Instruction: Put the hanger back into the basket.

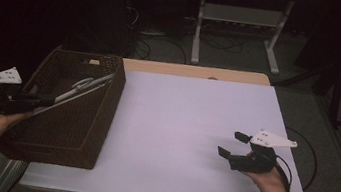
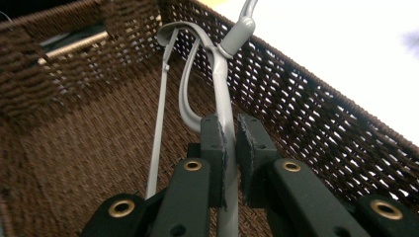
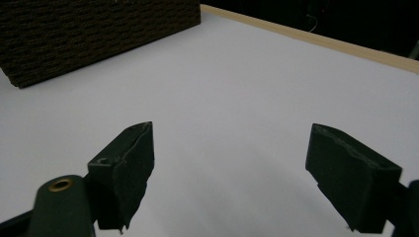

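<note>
A grey clothes hanger (image 1: pixel 84 86) lies slanted inside a dark brown woven basket (image 1: pixel 74 135) at the table's left end. My left gripper (image 1: pixel 48 99) reaches in over the basket's left rim and is shut on one arm of the hanger (image 2: pixel 223 103). In the left gripper view the jaws (image 2: pixel 227 133) pinch that arm, and the hook end rises past the basket wall (image 2: pixel 321 123). My right gripper (image 1: pixel 232 143) hovers low over the white tabletop (image 1: pixel 191 114) at the right, open with nothing between its fingers (image 3: pixel 232 163).
The basket's side (image 3: pixel 74 34) stands far left in the right gripper view, beyond bare white tabletop (image 3: pixel 237 79). A wooden strip (image 1: pixel 197 71) edges the table's far side. Past it are a desk frame's legs (image 1: pixel 197 39) and cables on the floor.
</note>
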